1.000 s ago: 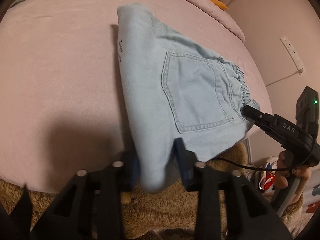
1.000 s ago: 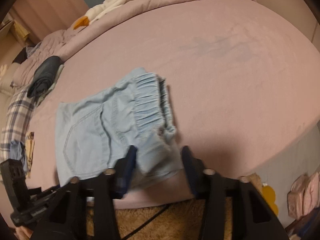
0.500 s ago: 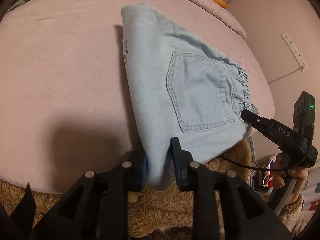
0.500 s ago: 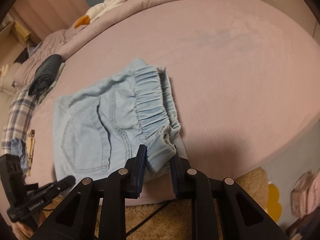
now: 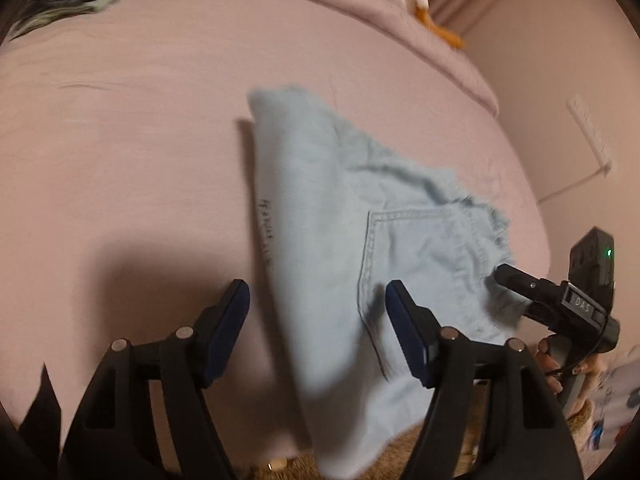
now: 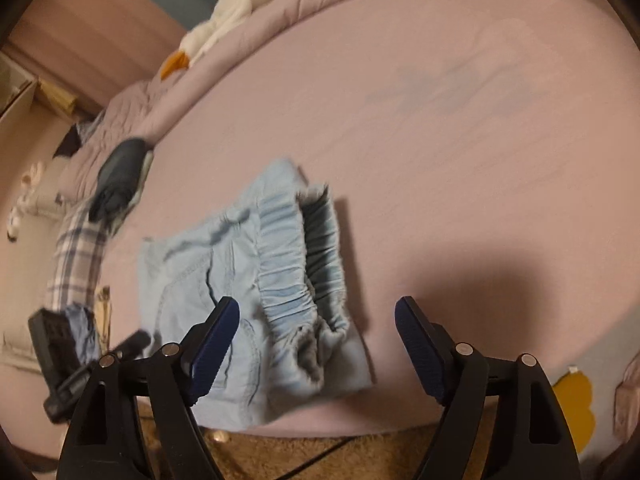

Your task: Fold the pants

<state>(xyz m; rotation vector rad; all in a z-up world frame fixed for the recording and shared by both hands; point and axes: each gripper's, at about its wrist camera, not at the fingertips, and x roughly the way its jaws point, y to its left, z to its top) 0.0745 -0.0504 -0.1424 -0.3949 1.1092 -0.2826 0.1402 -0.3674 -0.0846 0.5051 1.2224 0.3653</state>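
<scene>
On the pink bed (image 6: 460,120), near its front edge, lying folded: pants (image 5: 340,240), waistband (image 6: 296,264) rightward, corner overhanging. Releasing now, left gripper (image 5: 318,312) and right gripper (image 6: 316,332) both hovering with jaws wide apart, empty, where half a second ago clamping the near hem and waistband. Likely needing next a smoothing or pull-back
</scene>
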